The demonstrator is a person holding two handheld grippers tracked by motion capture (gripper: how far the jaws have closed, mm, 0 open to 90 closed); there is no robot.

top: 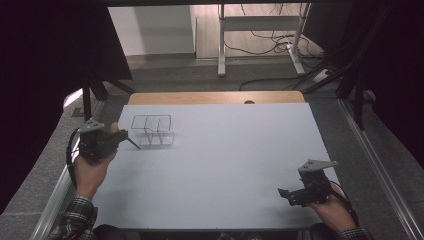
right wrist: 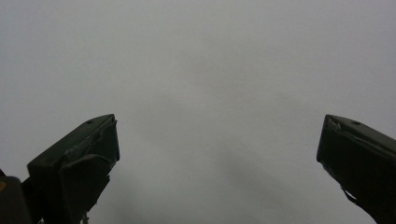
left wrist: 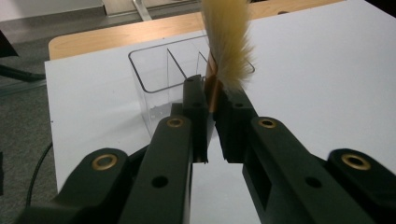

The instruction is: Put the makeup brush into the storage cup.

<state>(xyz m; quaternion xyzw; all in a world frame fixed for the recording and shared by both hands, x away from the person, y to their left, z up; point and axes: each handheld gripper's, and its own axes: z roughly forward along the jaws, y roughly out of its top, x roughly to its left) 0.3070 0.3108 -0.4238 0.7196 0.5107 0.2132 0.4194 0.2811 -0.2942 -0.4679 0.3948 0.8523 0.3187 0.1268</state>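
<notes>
My left gripper (top: 119, 138) at the table's left edge is shut on a brush (left wrist: 227, 42), pinched at its copper ferrule. The pale blond bristles stand up above the jaws, and the dark handle (top: 133, 144) slants down toward the table. Just beyond the jaws stands a clear plastic organizer (top: 152, 131) with several compartments; the same organizer (left wrist: 161, 79) looks empty in the left gripper view. The left gripper (left wrist: 212, 95) is close to its near wall. My right gripper (top: 286, 194) rests low at the table's front right, open, its jaws (right wrist: 217, 140) wide apart over bare tabletop.
The white table top (top: 230, 155) stretches between the two grippers, with a wooden strip (top: 215, 97) along its far edge. Beyond it are a grey floor, a desk frame (top: 260, 30) and loose cables. Metal rails run along both table sides.
</notes>
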